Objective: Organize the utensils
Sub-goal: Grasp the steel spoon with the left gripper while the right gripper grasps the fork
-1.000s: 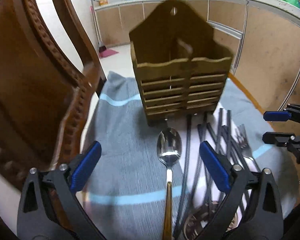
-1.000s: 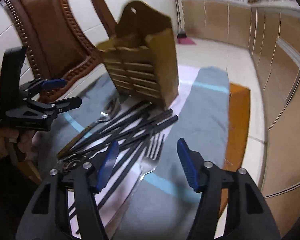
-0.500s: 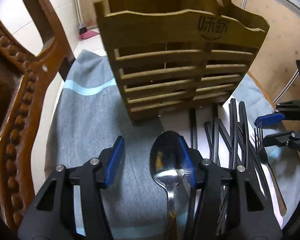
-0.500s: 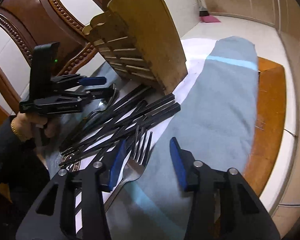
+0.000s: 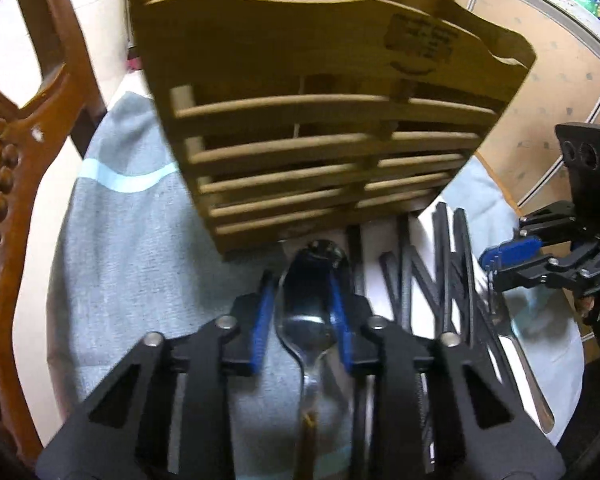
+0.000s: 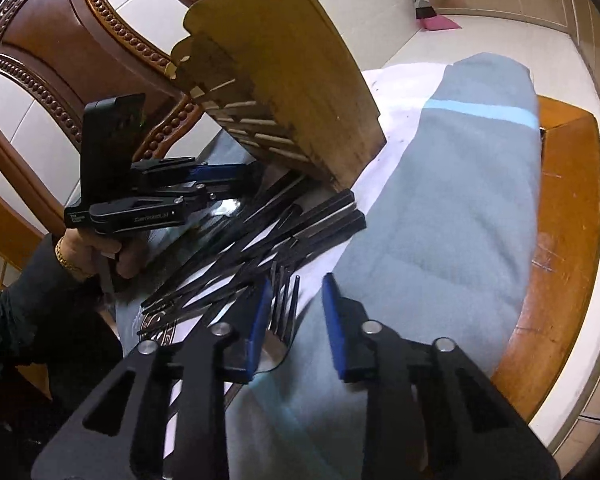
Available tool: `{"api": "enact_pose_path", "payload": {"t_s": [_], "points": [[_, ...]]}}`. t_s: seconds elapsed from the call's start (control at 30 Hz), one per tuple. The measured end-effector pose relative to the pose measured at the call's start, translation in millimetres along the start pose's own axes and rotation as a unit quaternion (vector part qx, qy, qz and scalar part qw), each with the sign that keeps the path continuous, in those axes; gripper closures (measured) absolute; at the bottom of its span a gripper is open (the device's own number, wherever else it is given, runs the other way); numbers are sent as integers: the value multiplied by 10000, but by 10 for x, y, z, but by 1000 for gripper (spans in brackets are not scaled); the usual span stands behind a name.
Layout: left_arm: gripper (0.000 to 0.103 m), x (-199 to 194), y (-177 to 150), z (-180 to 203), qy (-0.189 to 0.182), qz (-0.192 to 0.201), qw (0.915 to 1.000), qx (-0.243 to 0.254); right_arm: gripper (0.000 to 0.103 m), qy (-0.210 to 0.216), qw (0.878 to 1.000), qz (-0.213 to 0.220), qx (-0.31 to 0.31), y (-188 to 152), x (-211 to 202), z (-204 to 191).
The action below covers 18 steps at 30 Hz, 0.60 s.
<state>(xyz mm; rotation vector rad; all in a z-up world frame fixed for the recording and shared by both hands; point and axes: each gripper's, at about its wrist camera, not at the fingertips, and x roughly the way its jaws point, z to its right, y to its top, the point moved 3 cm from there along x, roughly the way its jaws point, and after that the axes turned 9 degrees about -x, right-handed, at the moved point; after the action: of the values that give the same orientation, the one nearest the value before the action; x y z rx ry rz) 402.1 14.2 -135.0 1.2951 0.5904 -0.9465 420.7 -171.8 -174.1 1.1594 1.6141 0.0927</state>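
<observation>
A slatted wooden utensil holder (image 5: 324,120) stands on a grey towel (image 5: 132,248); it also shows in the right wrist view (image 6: 284,92). A steel spoon (image 5: 310,320) lies bowl-first toward the holder. My left gripper (image 5: 302,308) straddles the spoon's bowl, blue pads close on both sides. Several black chopsticks (image 5: 444,264) lie to the right. A fork (image 6: 282,304) lies tines-forward beside them. My right gripper (image 6: 294,316) is open, its left pad over the fork's tines.
A carved wooden chair back (image 5: 4,200) rises at the left. The towel (image 6: 460,220) covers a wooden tabletop whose edge (image 6: 556,240) shows at the right. The left gripper (image 6: 160,196) and its hand appear in the right wrist view.
My left gripper has moved forward and narrowed around the spoon's bowl, right up to the holder. My right gripper has lowered over the fork and narrowed a little.
</observation>
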Motion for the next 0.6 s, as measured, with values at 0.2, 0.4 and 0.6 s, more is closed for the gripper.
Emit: {"api": "enact_pose_path", "payload": {"t_s": [0.2,0.4,0.6], "points": [[96,-5,60,-47,-129,-10,9996,-242,92,2,9999,-121,-123,-20,6,-62],[101,-205,83,22,-102,187,9997,-130,101,-156,9992,-105,-361,14,-45,-237],[102,-448,-21,98,46,490,9988,-43,101,-461,9975,99,-519,36,-216,-395]]}}
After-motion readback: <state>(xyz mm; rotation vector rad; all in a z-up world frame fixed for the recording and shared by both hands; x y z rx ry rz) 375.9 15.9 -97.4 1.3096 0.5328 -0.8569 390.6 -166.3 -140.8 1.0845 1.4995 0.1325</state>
